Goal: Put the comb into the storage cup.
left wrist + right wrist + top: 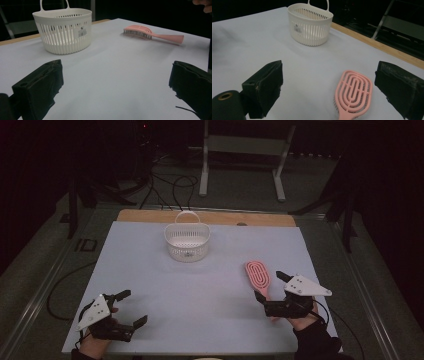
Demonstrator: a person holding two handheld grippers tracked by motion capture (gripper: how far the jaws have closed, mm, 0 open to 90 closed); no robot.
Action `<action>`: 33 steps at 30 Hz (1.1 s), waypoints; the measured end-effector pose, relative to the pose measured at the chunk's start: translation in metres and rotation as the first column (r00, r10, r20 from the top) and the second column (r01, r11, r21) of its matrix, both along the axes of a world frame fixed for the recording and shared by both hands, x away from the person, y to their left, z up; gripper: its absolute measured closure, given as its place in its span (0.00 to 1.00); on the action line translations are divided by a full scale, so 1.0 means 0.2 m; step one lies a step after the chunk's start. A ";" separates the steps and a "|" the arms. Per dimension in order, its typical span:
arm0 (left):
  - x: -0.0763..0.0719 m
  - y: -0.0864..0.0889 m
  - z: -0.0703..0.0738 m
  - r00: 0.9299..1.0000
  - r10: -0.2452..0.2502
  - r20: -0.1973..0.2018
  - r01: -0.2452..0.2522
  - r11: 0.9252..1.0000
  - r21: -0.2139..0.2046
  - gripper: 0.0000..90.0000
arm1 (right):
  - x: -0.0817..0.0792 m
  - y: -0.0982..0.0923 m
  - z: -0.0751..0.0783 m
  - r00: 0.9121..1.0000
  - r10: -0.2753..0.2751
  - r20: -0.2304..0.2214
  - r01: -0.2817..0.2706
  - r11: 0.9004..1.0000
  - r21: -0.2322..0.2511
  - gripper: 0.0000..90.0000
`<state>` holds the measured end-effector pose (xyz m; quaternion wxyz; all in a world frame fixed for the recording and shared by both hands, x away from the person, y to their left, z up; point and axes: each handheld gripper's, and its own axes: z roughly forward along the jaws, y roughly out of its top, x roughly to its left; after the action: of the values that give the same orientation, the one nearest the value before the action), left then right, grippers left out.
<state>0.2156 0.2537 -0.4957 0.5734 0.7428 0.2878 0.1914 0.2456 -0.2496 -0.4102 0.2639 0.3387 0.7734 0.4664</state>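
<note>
Near the table's right edge, the pink slotted plastic hairbrush (pixel 258 276) is straddled at its handle by the spread right gripper (pixel 270 288), its long axis aimed toward the far edge.

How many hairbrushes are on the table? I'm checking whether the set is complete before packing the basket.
1. The pink hairbrush lies bristles down on the table's right side, its handle between the open right gripper's jaws. The white basket looks empty, though its floor is partly hidden.
</note>
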 end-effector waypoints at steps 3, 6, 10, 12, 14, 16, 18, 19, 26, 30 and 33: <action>0.00 0.00 0.00 1.000 -0.001 -0.001 0.001 1.000 -0.002 0.00 | 0.01 0.01 0.01 1.000 -0.021 0.003 0.021 1.000 -0.016 0.09; 0.00 0.00 0.00 1.000 -0.001 -0.002 0.001 1.000 -0.002 0.00 | 0.03 0.01 0.02 0.998 -0.055 -0.003 0.055 0.998 -0.022 0.09; 0.00 0.00 0.00 1.000 -0.002 -0.002 0.002 1.000 0.000 0.00 | 0.05 0.01 0.03 0.996 -0.084 -0.004 0.084 0.996 -0.029 0.09; 0.00 -0.01 0.00 1.000 0.000 -0.006 0.000 1.000 0.007 0.00 | 0.06 0.02 0.03 0.994 -0.110 -0.007 0.110 0.993 -0.039 0.09; 0.00 -0.01 0.00 1.000 -0.002 -0.007 0.002 1.000 0.005 0.00 | 0.07 0.03 0.02 0.991 -0.131 -0.016 0.131 0.990 -0.044 0.09; 0.00 -0.01 0.00 1.000 -0.004 -0.005 0.004 1.000 0.006 0.00 | 0.09 0.04 0.01 0.989 -0.145 -0.024 0.144 0.988 -0.049 0.09; 0.00 -0.01 0.00 1.000 -0.007 -0.002 0.007 1.000 0.004 0.00 | 0.09 0.05 0.00 0.988 -0.153 -0.028 0.151 0.987 -0.058 0.09; 0.00 -0.01 0.00 1.000 -0.008 -0.001 0.008 1.000 0.005 0.00 | 0.09 0.05 0.00 0.988 -0.153 -0.028 0.151 0.987 -0.058 0.09; 0.00 -0.01 0.00 1.000 -0.012 0.001 0.012 1.000 0.004 0.00 | 0.12 0.05 -0.07 0.976 -0.196 -0.092 0.190 0.979 -0.077 0.09; 0.00 -0.02 0.00 1.000 -0.015 -0.001 0.015 1.000 0.001 0.00 | 0.13 0.03 -0.12 0.970 -0.207 -0.125 0.198 0.977 -0.084 0.09; 0.00 -0.02 0.00 1.000 -0.015 0.000 0.015 1.000 0.003 0.00 | 0.14 0.03 -0.14 0.966 -0.215 -0.144 0.204 0.975 -0.089 0.09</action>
<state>0.2155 0.2504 -0.4960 0.5739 0.7457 0.2818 0.1873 0.2743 -0.2443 -0.4384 0.2640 0.4434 0.7677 0.3799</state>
